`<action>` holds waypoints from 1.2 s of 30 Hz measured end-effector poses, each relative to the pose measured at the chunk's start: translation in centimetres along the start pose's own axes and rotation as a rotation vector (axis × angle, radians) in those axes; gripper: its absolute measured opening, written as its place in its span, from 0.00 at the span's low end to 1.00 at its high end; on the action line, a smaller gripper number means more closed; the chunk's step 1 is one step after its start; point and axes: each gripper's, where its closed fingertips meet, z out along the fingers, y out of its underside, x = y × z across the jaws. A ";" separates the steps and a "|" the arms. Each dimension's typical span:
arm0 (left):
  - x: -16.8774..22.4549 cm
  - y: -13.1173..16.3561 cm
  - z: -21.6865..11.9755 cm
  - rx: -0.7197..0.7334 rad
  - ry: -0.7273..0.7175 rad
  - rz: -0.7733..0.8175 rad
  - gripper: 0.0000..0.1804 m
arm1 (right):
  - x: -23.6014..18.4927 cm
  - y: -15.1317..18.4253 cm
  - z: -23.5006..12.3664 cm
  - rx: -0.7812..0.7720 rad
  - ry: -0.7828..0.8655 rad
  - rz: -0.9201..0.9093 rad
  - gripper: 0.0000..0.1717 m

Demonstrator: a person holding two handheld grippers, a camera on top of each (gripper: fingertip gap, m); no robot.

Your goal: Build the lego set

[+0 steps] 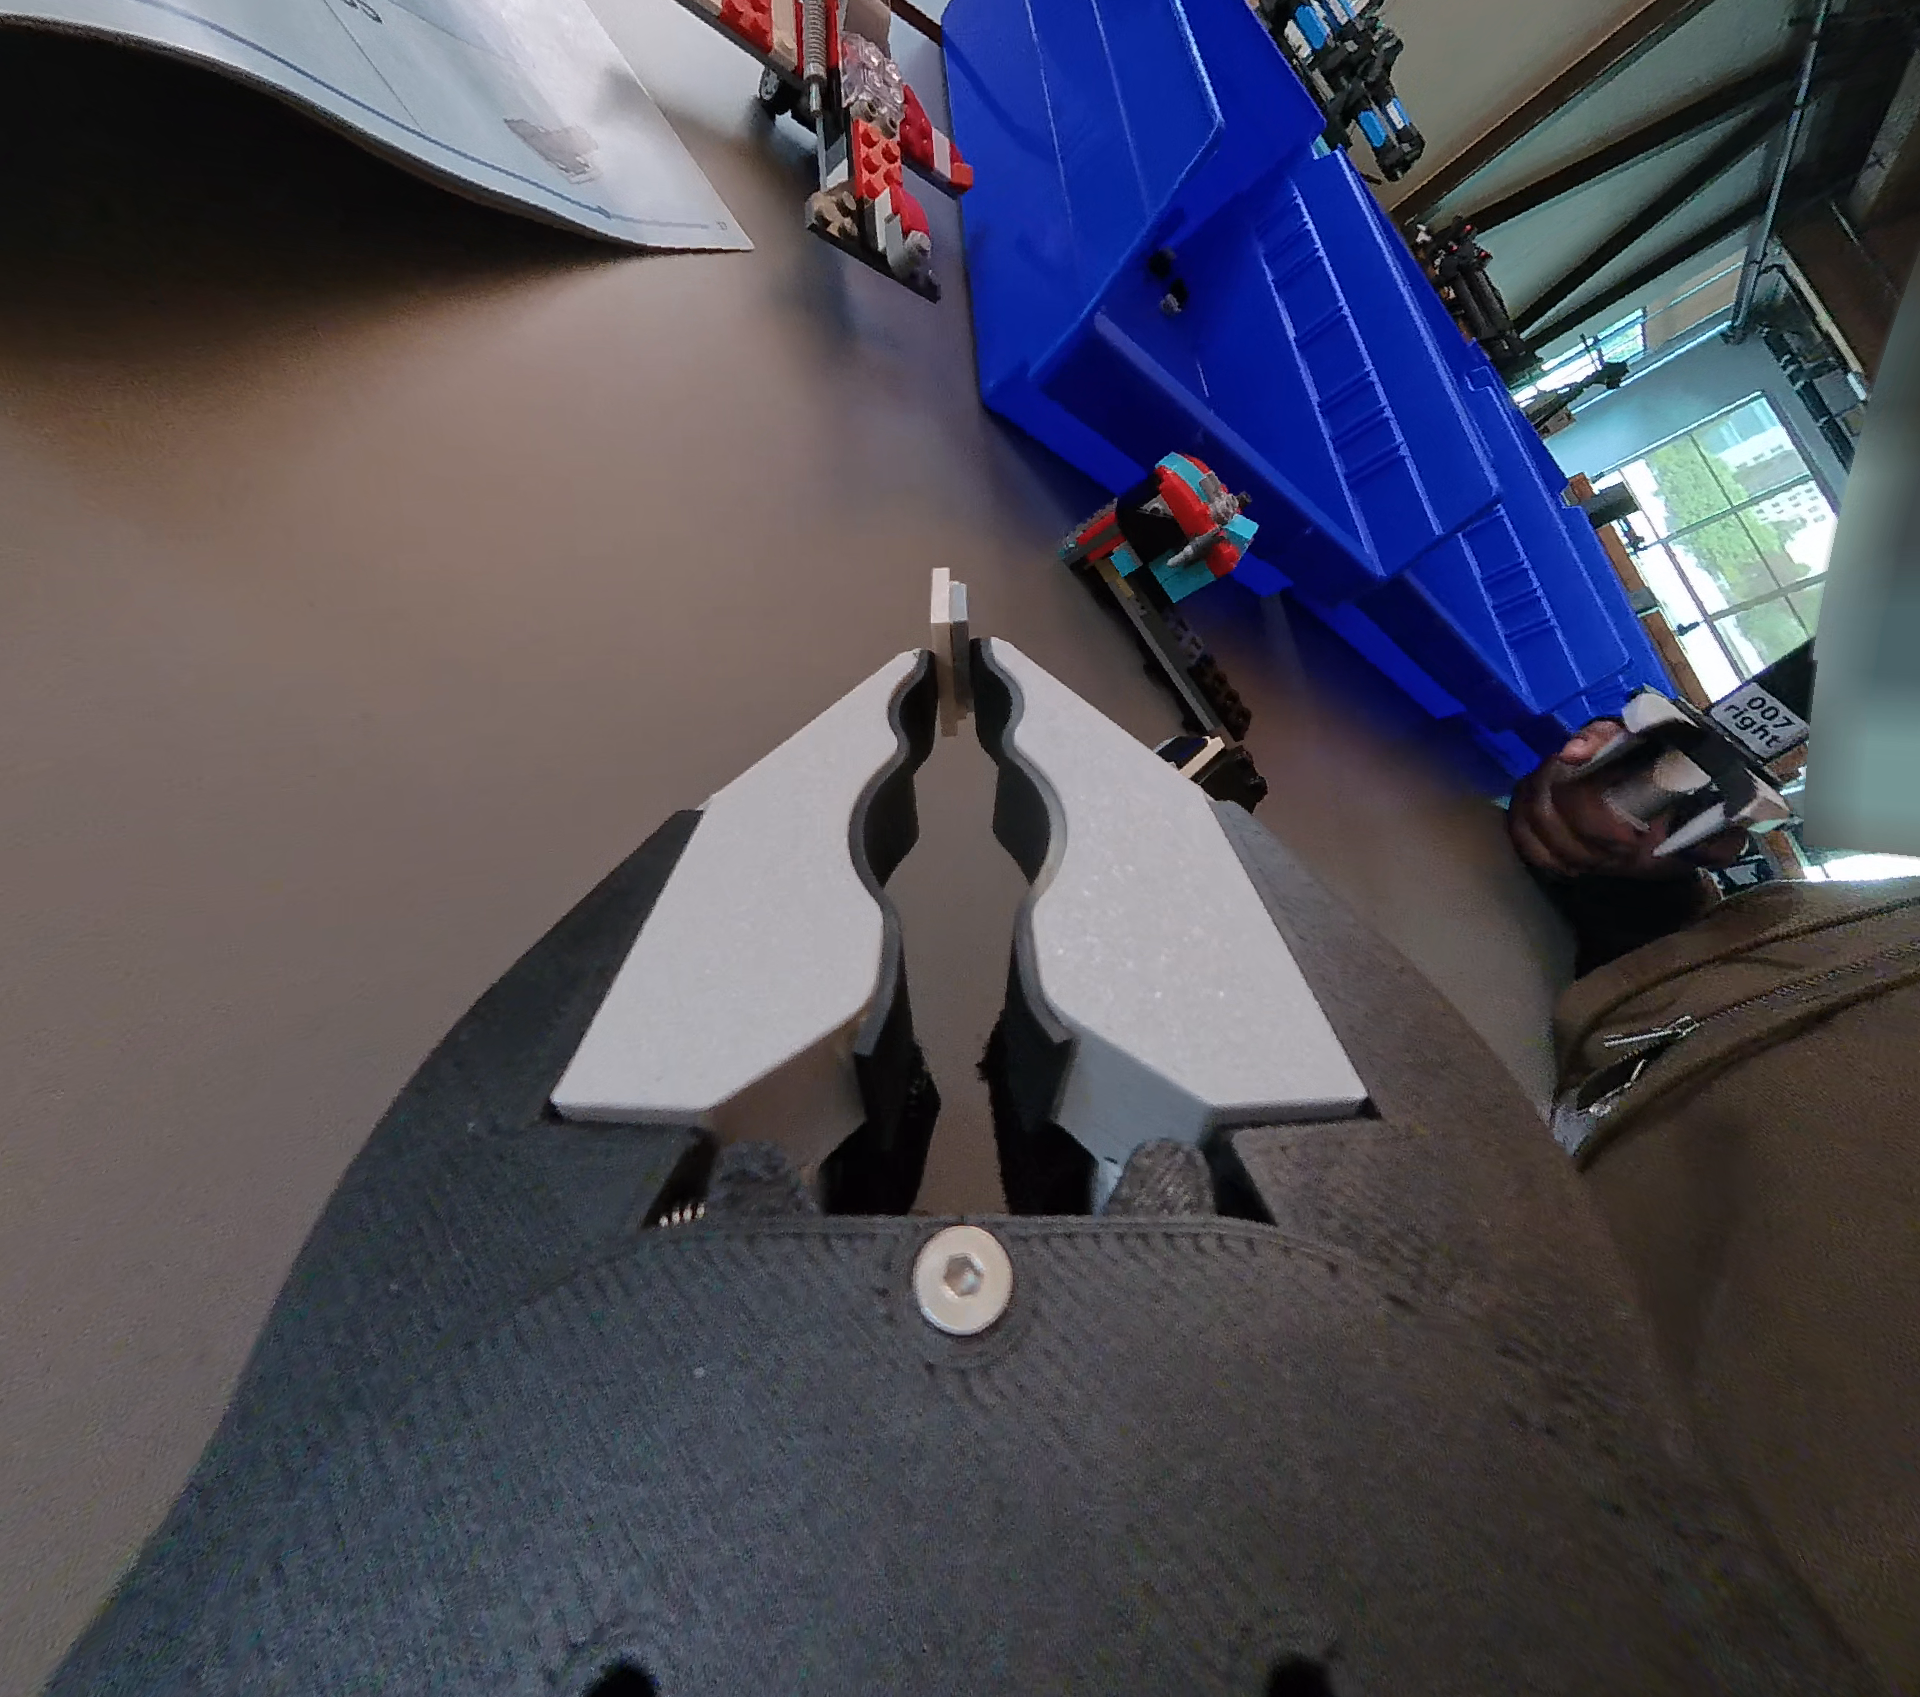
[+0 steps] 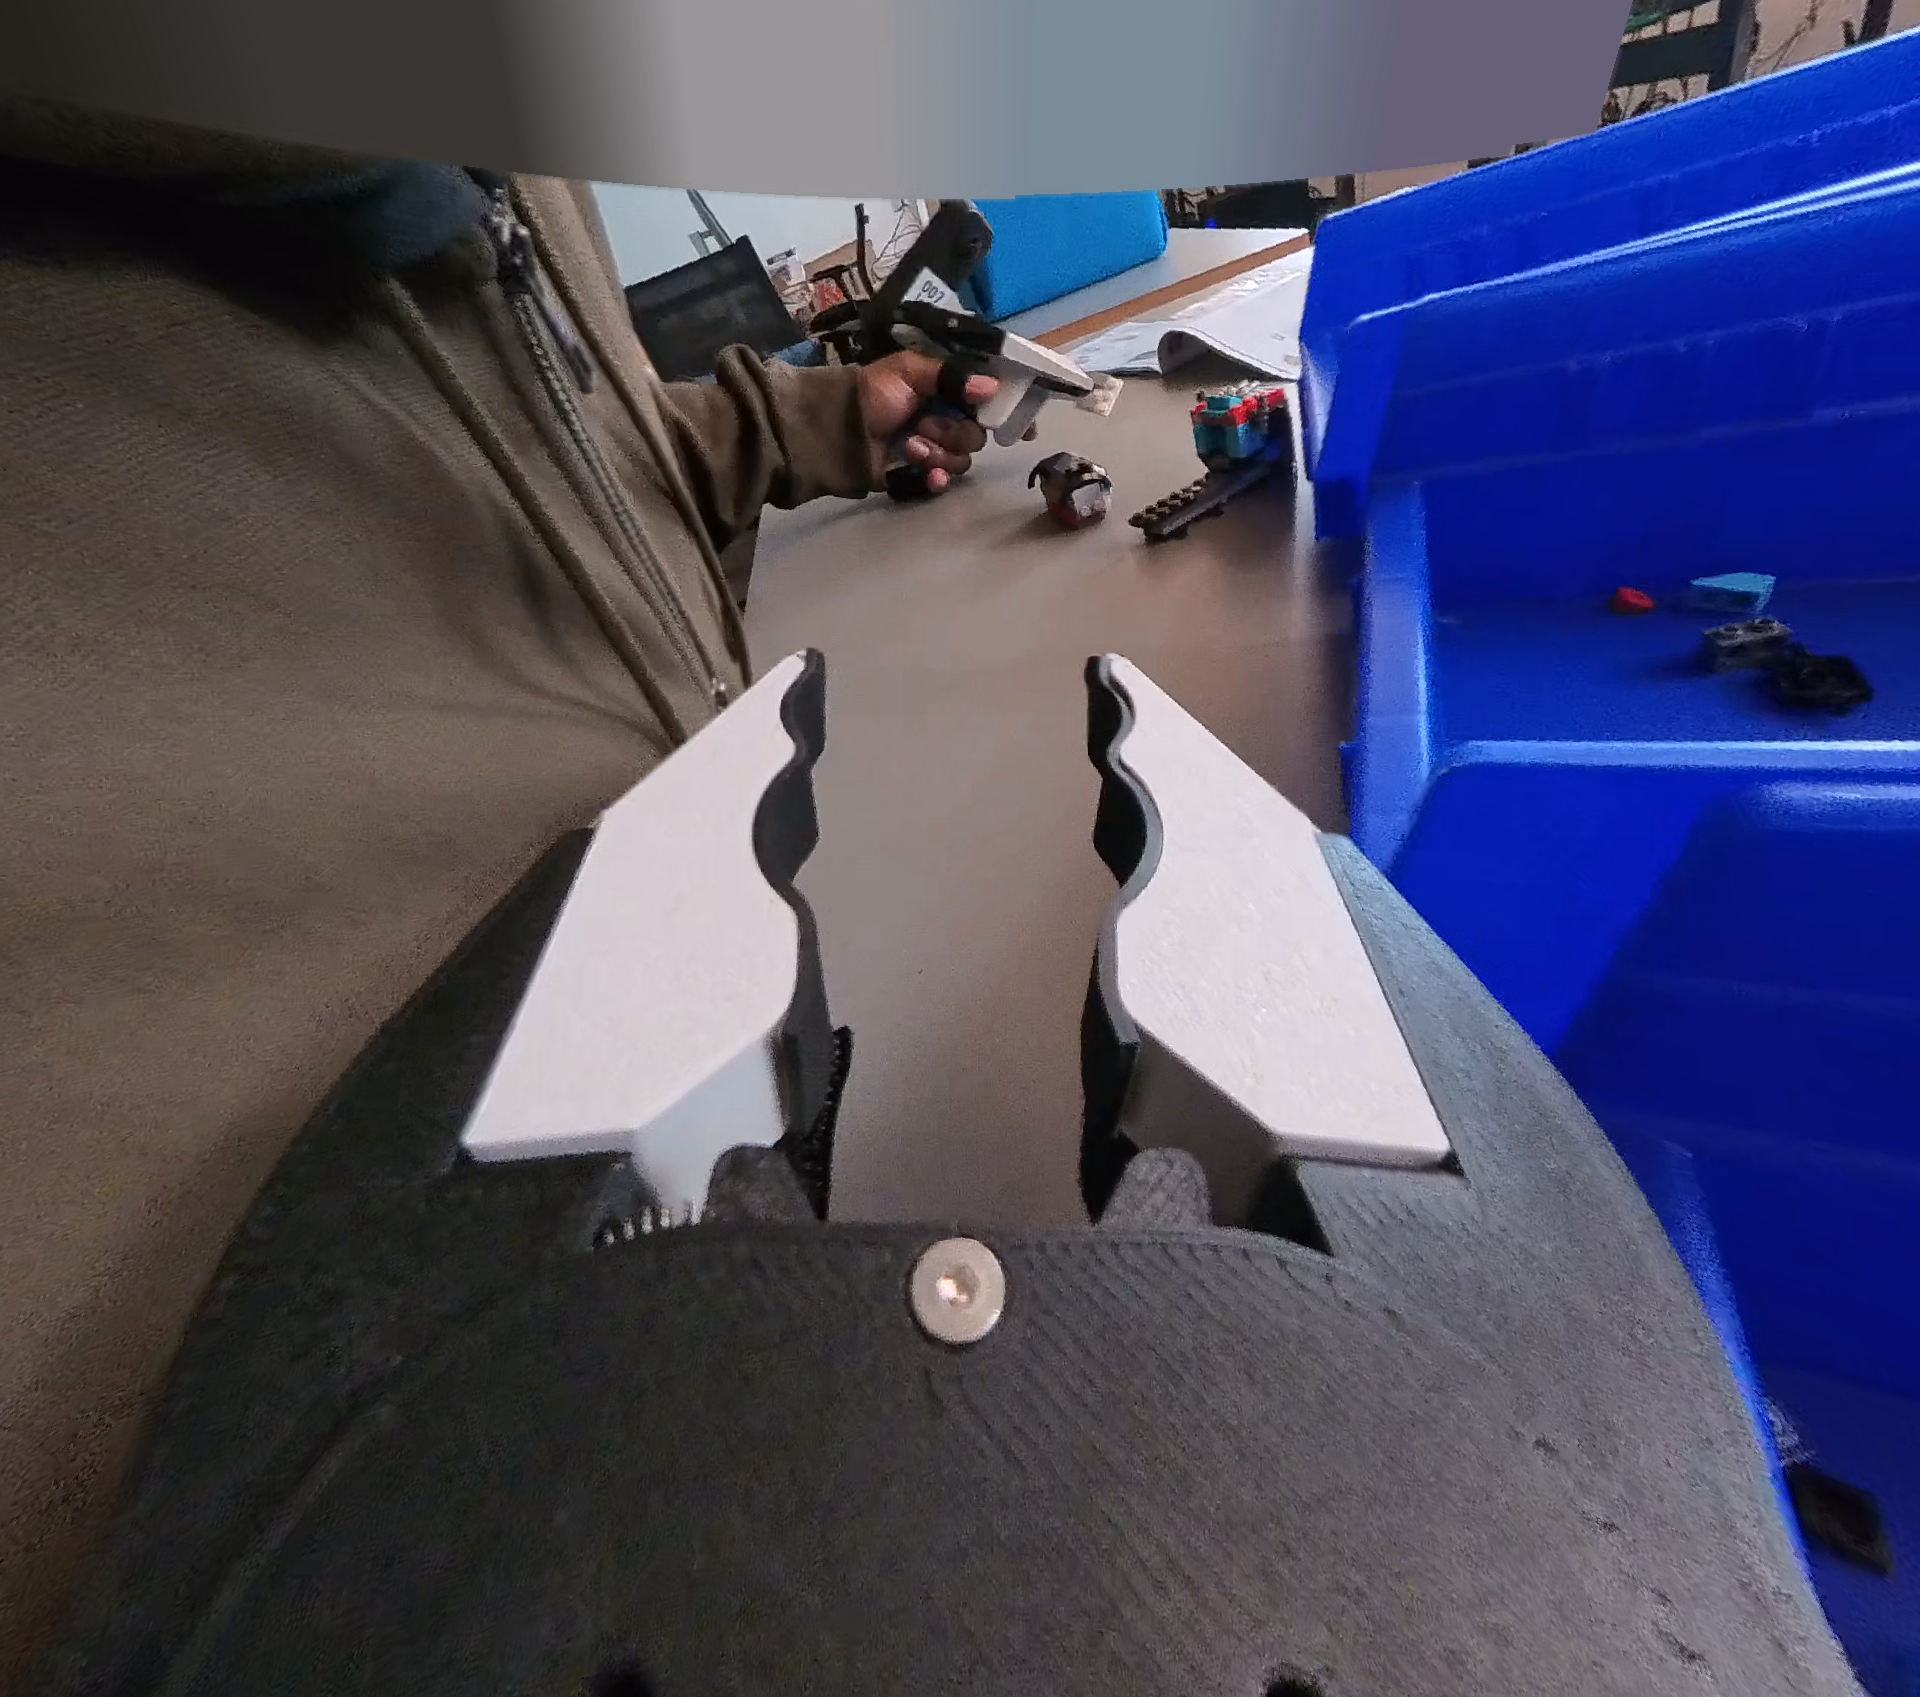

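Observation:
My left gripper (image 1: 950, 658) is shut on a small stack of thin flat brick plates (image 1: 950, 621), one pale and one grey, held edge-on above the brown table (image 1: 416, 608). The right wrist view shows the same gripper (image 2: 1091, 390) far off, in a hand, with the small plate piece (image 2: 1099, 398) at its tips. My right gripper (image 2: 954, 662) is open and empty, low over the table beside the blue bins (image 2: 1621, 421). It shows small at the right edge of the left wrist view (image 1: 1673, 774).
A red and white brick plane (image 1: 852, 89) and a teal and red brick build on a long dark plate (image 1: 1164, 546) stand by the row of blue bins (image 1: 1195, 172). An open booklet (image 1: 343, 16) lies at the far left. A small dark wheel-like piece (image 2: 1070, 489) lies on the table. Loose bricks (image 2: 1756, 639) lie in one bin. A person in an olive jacket (image 2: 312, 608) is close. One gripper's finger ends stand about 45 cm off the other's.

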 end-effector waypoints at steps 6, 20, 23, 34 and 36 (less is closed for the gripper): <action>-0.3 -0.1 0.0 0.002 -0.015 -0.012 0.04 | -0.2 -0.8 -0.7 0.061 -0.005 -0.014 0.30; -0.1 -0.1 0.0 0.012 -0.018 0.013 0.04 | 0.7 0.1 -5.7 -0.054 0.341 -0.144 0.32; 0.0 -0.1 0.0 0.008 -0.014 0.016 0.04 | 1.9 -1.7 -8.9 -0.075 0.576 -0.242 0.37; 1.1 -0.4 -0.5 0.045 0.035 0.064 0.04 | 6.0 3.7 -14.0 -0.464 0.917 -0.121 0.38; 1.3 -0.4 -0.6 0.052 0.045 0.069 0.04 | 6.2 4.4 -14.3 -0.512 0.948 -0.136 0.39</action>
